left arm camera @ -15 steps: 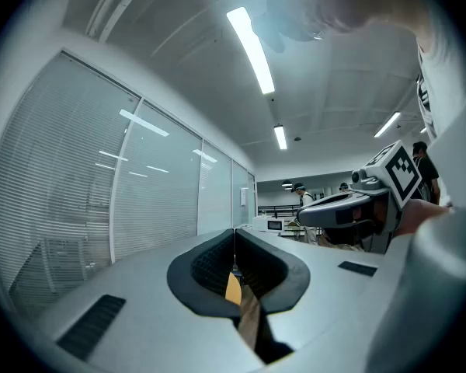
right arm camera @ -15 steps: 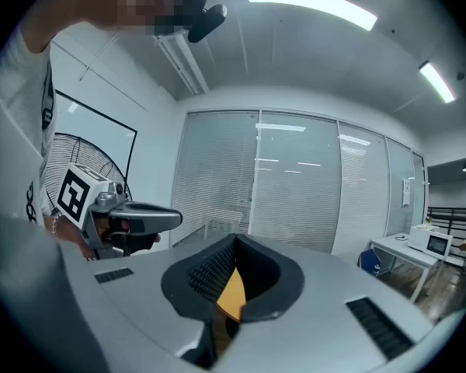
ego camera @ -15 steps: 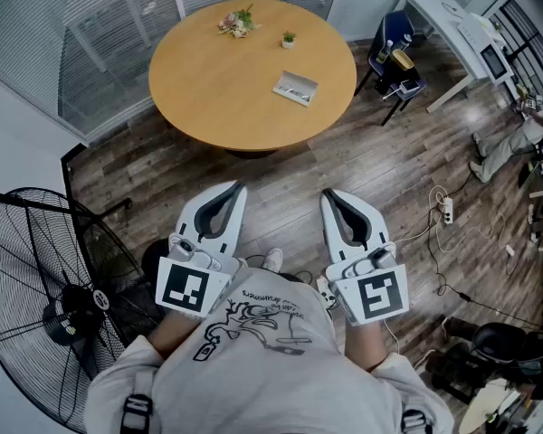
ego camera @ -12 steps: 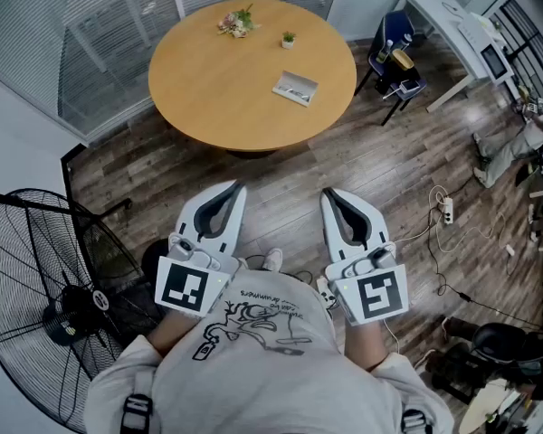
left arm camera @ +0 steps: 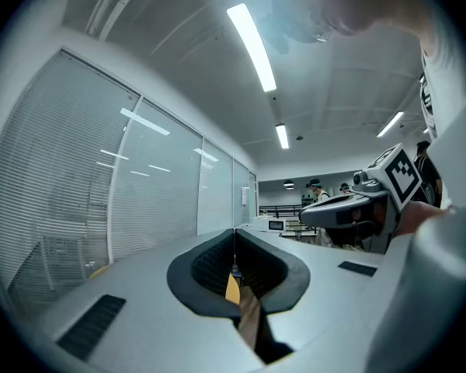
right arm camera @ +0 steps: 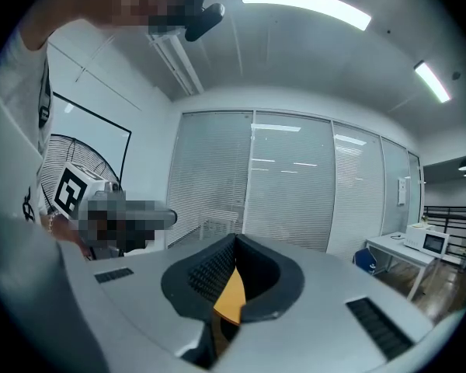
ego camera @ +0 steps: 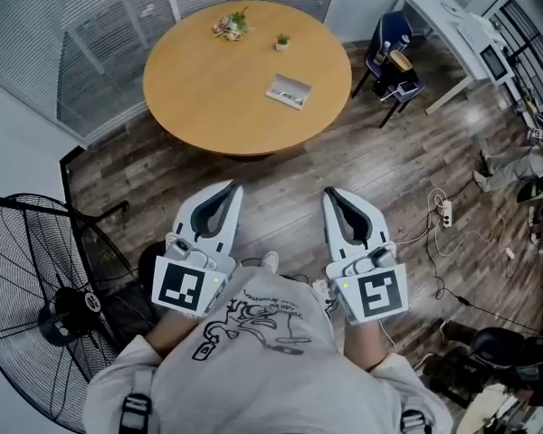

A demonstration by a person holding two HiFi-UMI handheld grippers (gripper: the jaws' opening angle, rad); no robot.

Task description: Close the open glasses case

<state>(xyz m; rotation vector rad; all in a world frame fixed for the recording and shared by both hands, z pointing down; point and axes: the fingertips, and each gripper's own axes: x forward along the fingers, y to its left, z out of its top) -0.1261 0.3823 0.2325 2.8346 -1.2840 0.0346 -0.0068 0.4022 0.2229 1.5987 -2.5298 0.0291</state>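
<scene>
The open glasses case (ego camera: 289, 91) lies on the right half of a round wooden table (ego camera: 217, 80), far ahead of me; it looks pale grey with its lid up. Both grippers hang close to my body over the wooden floor, well short of the table. My left gripper (ego camera: 229, 188) has its jaws pressed together with nothing between them, and in the left gripper view (left arm camera: 234, 233) the dark pads meet in a line. My right gripper (ego camera: 331, 194) is likewise shut and empty, its pads meeting in the right gripper view (right arm camera: 234, 241). A sliver of the table shows through each pad gap.
A small flower bunch (ego camera: 229, 24) and a tiny potted plant (ego camera: 281, 41) sit at the table's far edge. A big black floor fan (ego camera: 45, 297) stands at my left. A blue chair (ego camera: 391, 52), a white desk (ego camera: 452, 25) and floor cables (ego camera: 439, 215) are at the right.
The head view has shifted a little, so the table sits slightly further left and up. Both grippers stay shut and hold about the same place.
</scene>
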